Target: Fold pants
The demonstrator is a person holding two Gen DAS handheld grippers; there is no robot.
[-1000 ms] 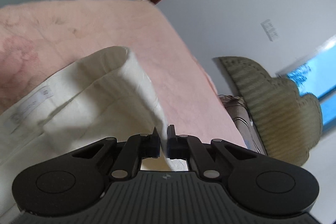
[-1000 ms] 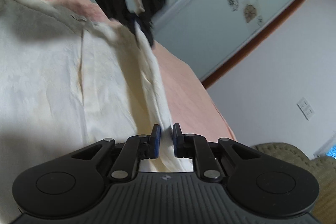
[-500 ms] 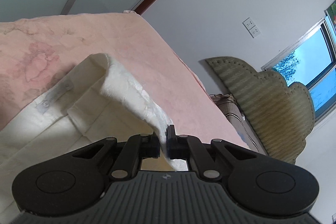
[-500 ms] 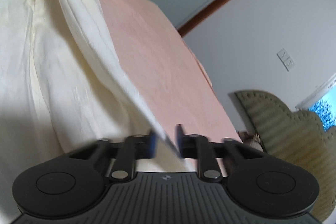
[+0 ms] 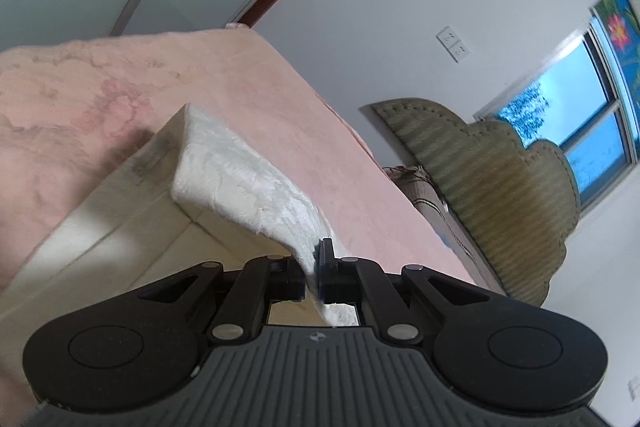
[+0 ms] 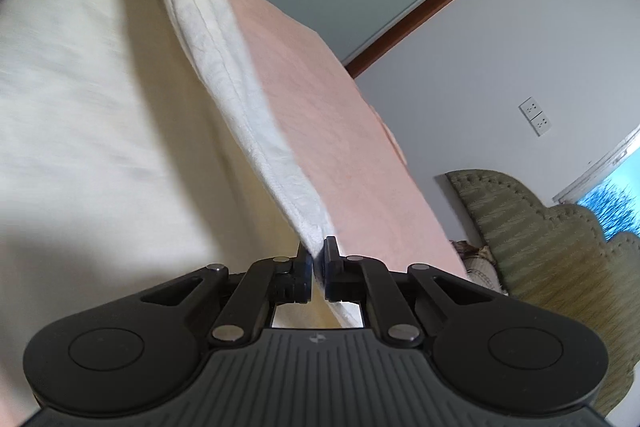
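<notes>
Cream pants [image 6: 224,75] on pink bedspread [image 6: 328,131], edge pinched tight in both hand-held grippers [image 5: 311,269] [image 6: 318,267], green headboard [image 5: 492,195] beyond

1 pr pants [image 5: 248,183], 2 hand-held grippers [image 5: 313,259] [image 6: 318,255], 1 bedspread [image 5: 80,87], 1 headboard [image 5: 492,179].

Pants [image 5: 248,183]: cream cloth, matt, faintly crinkled weave. Bed cover [image 5: 100,95]: pink cloth, soft, mottled, matt. Left tool [image 5: 311,269] and right tool [image 6: 318,267]: black matt plastic, ribbed grey housing, dull metal rivets. Headboard [image 5: 492,187] at 3 o'clock: olive ribbed upholstery, stitched edge.
</notes>
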